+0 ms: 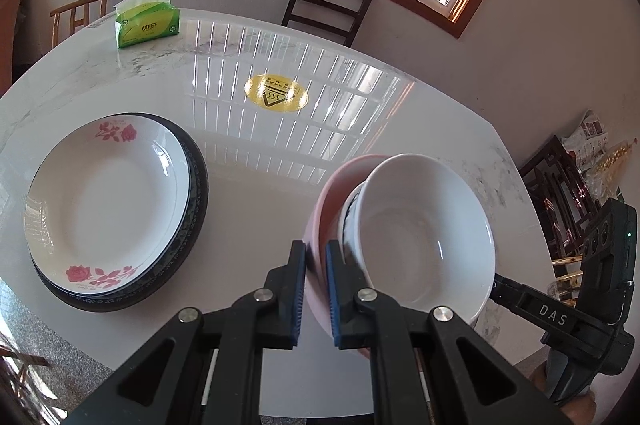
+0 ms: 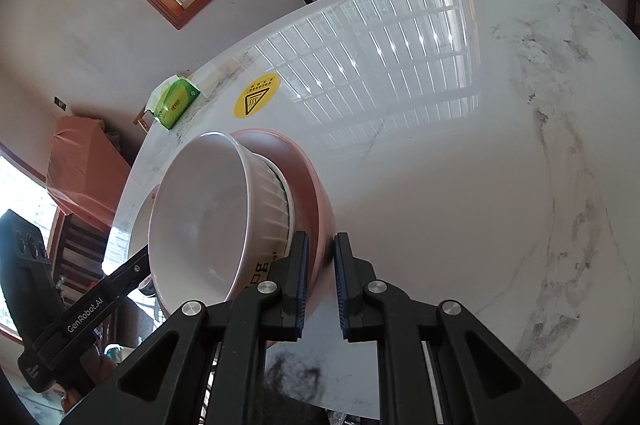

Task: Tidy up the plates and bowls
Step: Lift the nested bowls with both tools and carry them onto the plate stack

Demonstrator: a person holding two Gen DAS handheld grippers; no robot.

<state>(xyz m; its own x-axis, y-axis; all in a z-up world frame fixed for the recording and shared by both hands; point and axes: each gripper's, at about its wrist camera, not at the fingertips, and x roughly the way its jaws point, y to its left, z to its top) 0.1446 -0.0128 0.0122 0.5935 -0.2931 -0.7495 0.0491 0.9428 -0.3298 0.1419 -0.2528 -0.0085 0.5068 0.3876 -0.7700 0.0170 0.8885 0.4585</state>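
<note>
Three nested bowls hang between my two grippers: a pink bowl (image 1: 340, 181) (image 2: 298, 161) outermost, a ribbed white bowl (image 2: 276, 201) inside it, and a smooth white bowl (image 1: 420, 225) (image 2: 200, 209) on top. The left gripper (image 1: 316, 253) is shut on the pink bowl's rim. On the opposite side, the right gripper (image 2: 320, 245) is shut on the same rim. Each view shows the other gripper's finger (image 1: 520, 301) (image 2: 120, 281) reaching behind the stack. A white rose-patterned plate (image 1: 108, 209) lies on a dark plate (image 1: 196, 201) at the left.
The white marble table (image 1: 280, 209) (image 2: 440, 185) carries a green tissue pack (image 1: 148, 21) (image 2: 178, 101) at its far side and a yellow warning sticker (image 1: 276, 93) (image 2: 256, 95). Dark wooden chairs (image 1: 326, 7) stand beyond the table, under a window.
</note>
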